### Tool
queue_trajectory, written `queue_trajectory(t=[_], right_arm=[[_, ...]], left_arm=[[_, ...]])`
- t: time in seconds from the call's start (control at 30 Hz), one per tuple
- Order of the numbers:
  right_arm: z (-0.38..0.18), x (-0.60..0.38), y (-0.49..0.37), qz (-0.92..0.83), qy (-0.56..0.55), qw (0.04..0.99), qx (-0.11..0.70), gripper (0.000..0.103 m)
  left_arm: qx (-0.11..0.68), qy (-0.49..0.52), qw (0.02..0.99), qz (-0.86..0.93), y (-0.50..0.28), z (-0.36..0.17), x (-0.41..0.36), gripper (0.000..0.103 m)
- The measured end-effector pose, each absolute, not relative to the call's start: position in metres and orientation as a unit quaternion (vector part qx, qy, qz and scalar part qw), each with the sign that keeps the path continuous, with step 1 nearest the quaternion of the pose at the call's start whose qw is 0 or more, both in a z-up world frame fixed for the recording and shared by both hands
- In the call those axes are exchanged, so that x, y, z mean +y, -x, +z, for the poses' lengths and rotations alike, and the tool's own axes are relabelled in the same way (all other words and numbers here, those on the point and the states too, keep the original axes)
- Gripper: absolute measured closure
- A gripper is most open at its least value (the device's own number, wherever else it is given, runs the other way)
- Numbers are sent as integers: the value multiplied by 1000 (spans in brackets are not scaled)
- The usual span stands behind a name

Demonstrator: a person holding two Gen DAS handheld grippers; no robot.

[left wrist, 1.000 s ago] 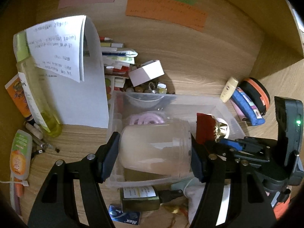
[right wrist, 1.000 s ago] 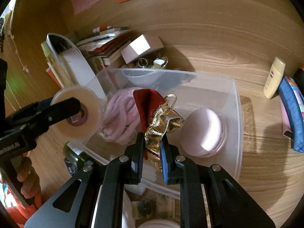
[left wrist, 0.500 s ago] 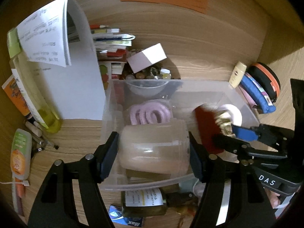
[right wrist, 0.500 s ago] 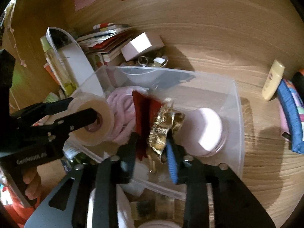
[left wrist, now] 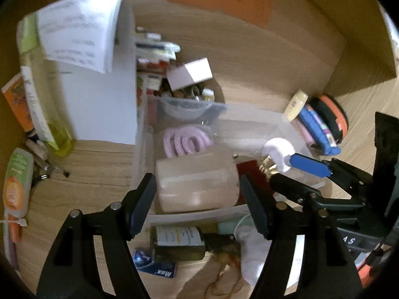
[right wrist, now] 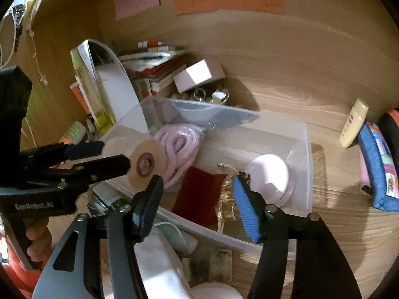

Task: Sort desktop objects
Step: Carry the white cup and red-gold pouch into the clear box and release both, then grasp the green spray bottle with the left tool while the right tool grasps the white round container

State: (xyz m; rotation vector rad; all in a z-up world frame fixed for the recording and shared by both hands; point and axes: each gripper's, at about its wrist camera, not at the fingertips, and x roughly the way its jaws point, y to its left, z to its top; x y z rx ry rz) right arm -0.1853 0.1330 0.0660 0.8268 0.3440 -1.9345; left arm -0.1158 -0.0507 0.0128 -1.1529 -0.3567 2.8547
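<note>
A clear plastic bin (right wrist: 308,164) (left wrist: 251,117) sits on the wooden desk. My left gripper (left wrist: 197,186) (right wrist: 116,154) is shut on a cream tape roll (left wrist: 197,182) (right wrist: 147,164) over the bin's left front corner, and its jaws are beginning to open. My right gripper (right wrist: 197,182) (left wrist: 281,172) hangs over the bin with its jaws opening. A red and gold pouch (right wrist: 199,196) lies loose on the bin floor below them, touching neither pad. The bin also holds a pink coiled cord (right wrist: 179,144) and a pale pink round case (right wrist: 271,174).
Behind the bin are a white box (right wrist: 199,74), stacked books (right wrist: 154,64), a curled paper sheet (left wrist: 82,30) and a green bottle (left wrist: 49,114). A cream tube (right wrist: 354,124) and blue pencil case (right wrist: 376,164) lie right. A dark bottle (left wrist: 177,244) and white cloth (right wrist: 159,259) lie in front.
The right gripper opened and let go of the red and gold pouch, which dropped onto the bin floor. The left gripper stayed over the bin with the tape roll.
</note>
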Motion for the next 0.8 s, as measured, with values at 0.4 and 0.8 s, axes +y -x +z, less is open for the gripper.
queue_trajectory(t=[0.4, 0.8], right_arm=[[103, 181, 167, -823, -282, 479, 113, 25], [65, 234, 165, -831, -325, 426, 148, 25]], left_arm=[[-51, 312, -21, 948, 64, 47, -46, 23], [-73, 386, -31, 919, 64, 0, -60, 19]])
